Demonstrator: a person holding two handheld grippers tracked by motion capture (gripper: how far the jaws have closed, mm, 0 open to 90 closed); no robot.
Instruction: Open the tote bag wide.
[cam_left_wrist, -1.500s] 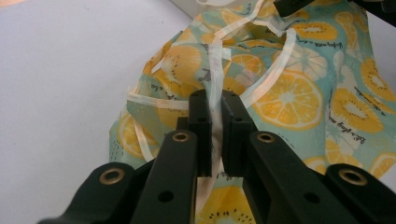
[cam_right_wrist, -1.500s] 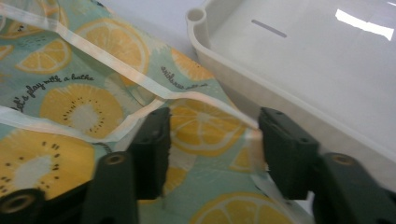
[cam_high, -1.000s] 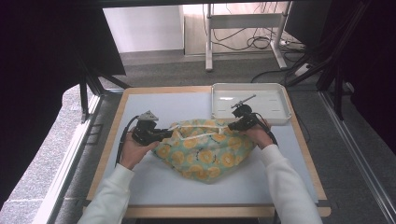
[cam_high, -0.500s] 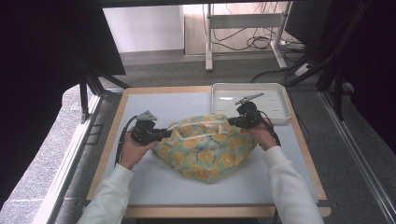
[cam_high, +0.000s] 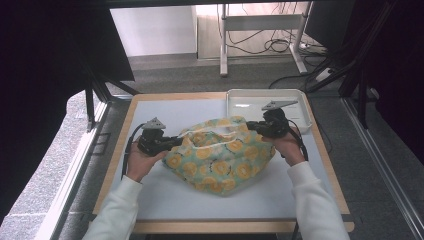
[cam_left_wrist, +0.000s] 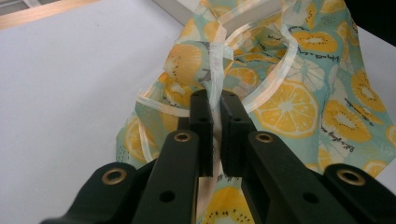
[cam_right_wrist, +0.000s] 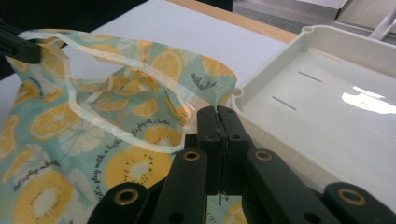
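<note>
the fruit-print bag (cam_high: 220, 155) at frame centre is clamped at both edges by the left tool (cam_left_wrist: 215, 109) and right tool (cam_right_wrist: 216, 122); spreading appears underway, and an even outward pull is judged next.

White tray (cam_high: 240, 102) at table (cam_high: 165, 200) far corner

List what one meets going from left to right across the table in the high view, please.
Left gripper shut on the bag's left edge → fruit-print fabric bag → right gripper shut on the bag's right edge. The white tray lies farther back at the right; it overlaps them, so it has no clear place.
</note>
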